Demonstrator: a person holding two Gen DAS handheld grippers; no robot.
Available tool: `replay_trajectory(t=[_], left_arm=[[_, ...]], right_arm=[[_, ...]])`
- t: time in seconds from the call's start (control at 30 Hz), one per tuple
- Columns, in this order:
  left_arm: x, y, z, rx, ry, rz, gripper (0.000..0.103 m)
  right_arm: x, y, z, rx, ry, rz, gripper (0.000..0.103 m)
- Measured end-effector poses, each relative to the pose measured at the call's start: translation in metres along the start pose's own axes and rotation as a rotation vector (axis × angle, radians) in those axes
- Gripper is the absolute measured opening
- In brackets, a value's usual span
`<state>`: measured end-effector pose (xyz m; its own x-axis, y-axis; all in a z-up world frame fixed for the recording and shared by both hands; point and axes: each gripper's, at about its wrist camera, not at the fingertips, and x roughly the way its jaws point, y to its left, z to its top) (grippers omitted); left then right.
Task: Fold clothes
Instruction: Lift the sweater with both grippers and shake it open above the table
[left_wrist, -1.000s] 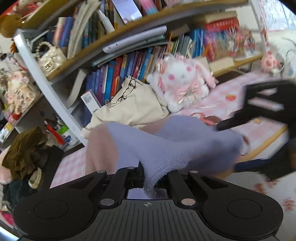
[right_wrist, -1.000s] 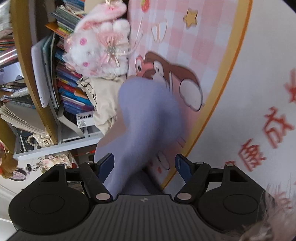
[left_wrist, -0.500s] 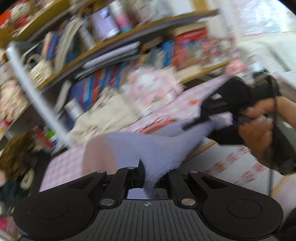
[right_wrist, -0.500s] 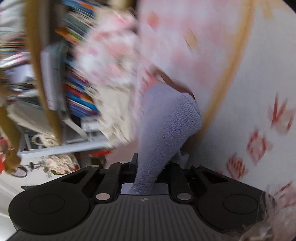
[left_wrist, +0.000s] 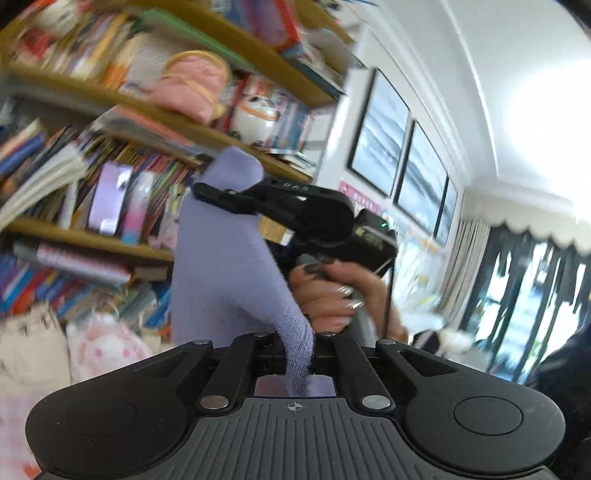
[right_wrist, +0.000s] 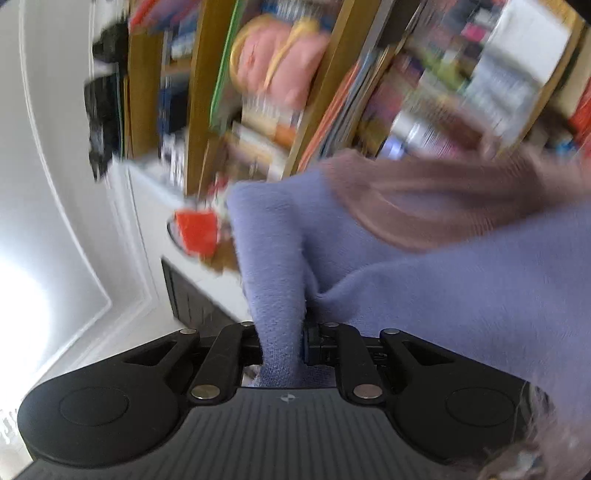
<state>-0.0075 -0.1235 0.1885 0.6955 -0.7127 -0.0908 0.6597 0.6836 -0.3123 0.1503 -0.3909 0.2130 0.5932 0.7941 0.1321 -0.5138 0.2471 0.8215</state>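
A lavender knitted garment (left_wrist: 225, 266) with a dusty-pink part (right_wrist: 443, 199) hangs stretched in the air between both grippers. My left gripper (left_wrist: 297, 343) is shut on one end of it, the knit bunched between the jaws. In the left wrist view the right gripper (left_wrist: 202, 190) pinches the upper end, with a person's hand (left_wrist: 328, 295) around its handle. Seen from the right wrist, the right gripper (right_wrist: 282, 339) is shut on a lavender fold, and the rest of the cloth spreads off to the right.
A crowded bookshelf (left_wrist: 110, 229) stands close behind the garment, holding a pink backpack (left_wrist: 192, 85) and a round white toy (left_wrist: 256, 118). A plush rabbit (left_wrist: 107, 347) lies lower left. Framed pictures (left_wrist: 384, 140) hang on the white wall; windows are at far right.
The right gripper closed on the garment. Both grippers then rose with it, off the pink rug, and the views swung up from the floor to the upper shelves and wall.
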Motion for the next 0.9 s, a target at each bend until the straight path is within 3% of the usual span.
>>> replay_trajectory(t=[0.07, 0.13, 0.27, 0.33, 0.43, 0.53, 0.7, 0.77, 0.8, 0.9], left_arm=[[-0.013, 0.023, -0.007, -0.062, 0.024, 0.027, 0.005], [-0.018, 0.054, -0.034, -0.09, 0.123, 0.162, 0.006], [-0.013, 0.111, -0.115, -0.089, 0.441, 0.431, 0.006], [-0.017, 0.126, -0.148, -0.076, 0.54, 0.524, 0.006], [-0.032, 0.145, -0.165, -0.104, 0.61, 0.586, 0.006], [-0.048, 0.163, -0.166, -0.142, 0.618, 0.563, 0.01], [-0.049, 0.191, -0.164, -0.162, 0.603, 0.61, 0.01], [-0.045, 0.205, -0.163, -0.171, 0.601, 0.659, 0.01], [-0.044, 0.211, -0.163, -0.168, 0.601, 0.679, 0.01], [-0.047, 0.222, -0.16, -0.142, 0.597, 0.738, 0.015]], right_arm=[[0.024, -0.008, -0.022, -0.016, 0.056, -0.079, 0.012], [0.054, -0.033, -0.057, -0.046, 0.132, -0.232, 0.012], [0.095, -0.102, -0.136, -0.028, 0.307, -0.543, 0.012], [0.103, -0.125, -0.177, -0.017, 0.384, -0.649, 0.012], [0.111, -0.144, -0.215, 0.034, 0.437, -0.692, 0.012], [0.133, -0.138, -0.225, -0.02, 0.461, -0.692, 0.012], [0.202, -0.119, -0.229, -0.268, 0.472, -0.689, 0.013], [0.227, -0.118, -0.234, -0.419, 0.501, -0.725, 0.028], [0.234, -0.117, -0.237, -0.483, 0.512, -0.739, 0.044], [0.207, -0.112, -0.235, -0.514, 0.505, -0.681, 0.057]])
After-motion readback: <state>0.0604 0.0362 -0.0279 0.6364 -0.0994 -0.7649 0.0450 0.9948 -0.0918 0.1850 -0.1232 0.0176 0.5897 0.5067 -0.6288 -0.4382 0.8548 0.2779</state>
